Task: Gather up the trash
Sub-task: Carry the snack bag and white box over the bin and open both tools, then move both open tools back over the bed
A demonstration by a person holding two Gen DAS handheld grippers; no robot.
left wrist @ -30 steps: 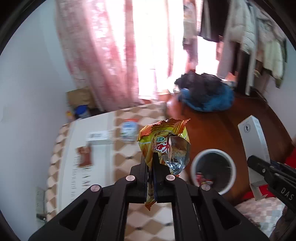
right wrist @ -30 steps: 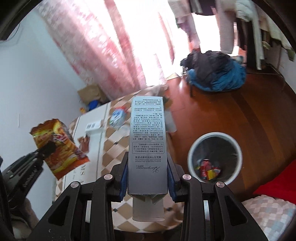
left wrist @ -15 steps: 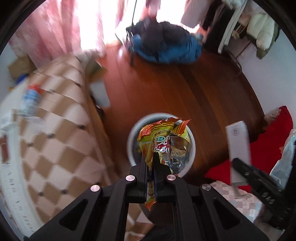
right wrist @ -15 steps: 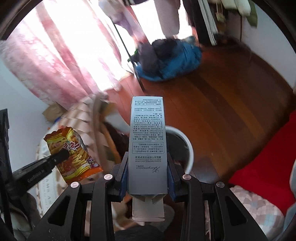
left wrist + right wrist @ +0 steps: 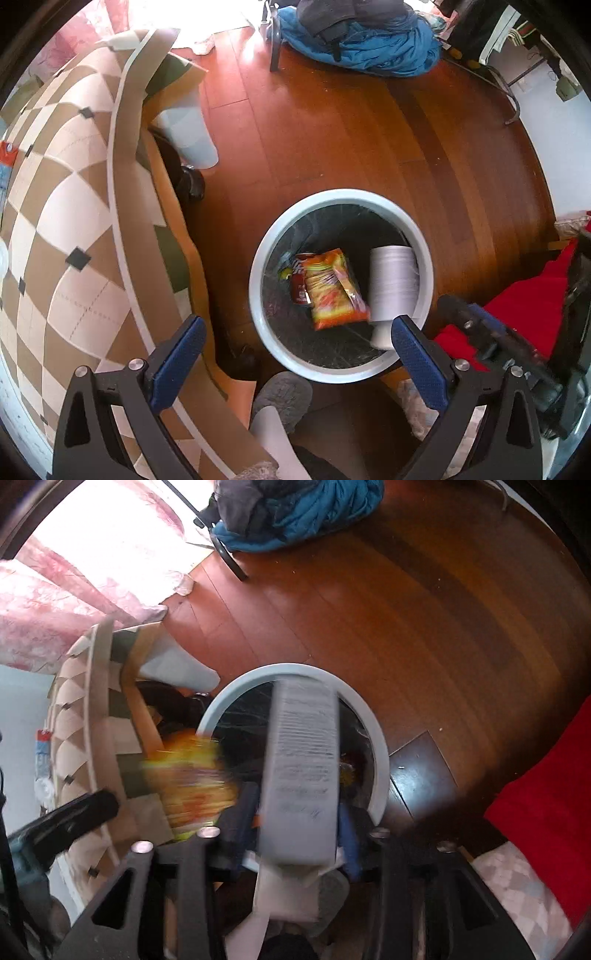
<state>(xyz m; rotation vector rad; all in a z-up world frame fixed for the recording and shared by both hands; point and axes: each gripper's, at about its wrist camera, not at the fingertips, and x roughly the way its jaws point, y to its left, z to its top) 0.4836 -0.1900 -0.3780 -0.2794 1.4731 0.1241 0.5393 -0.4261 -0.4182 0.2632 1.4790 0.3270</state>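
– Two pieces of trash are dropping at once, aren't they? What is staying hidden from you?

– Plenty is blurring. From the right wrist, the grey box (image 5: 303,775) is smearing, its print is proving unreadable, and the snack packet (image 5: 192,775) is showing only as a yellow-orange streak beside the bin's (image 5: 380,771) near-left rim. From the left wrist, the box's lower end is disappearing behind one blue pad (image 5: 417,362), and a red can (image 5: 298,291) is peeking out from under the packet.

– Where are they lying relative to the bin?

– Both are sitting inside its white rim, over the black liner. The packet is occupying the middle. The box is leaning by the right wall.

– And their long axes?

– The packet is pointing from the far-left of the bin towards its near-right. The box is running from far rim to near rim, nearly upright in the picture.

– What are the tools doing?

– The left tool (image 5: 297,321) is hanging straight above the bin with its jaws having just been opening, now gaping wide and gripping nothing. The right tool (image 5: 295,823) has just been opening too. The box is showing between its jaws, but the pads seem to be standing clear of its sides, so it is looking released.
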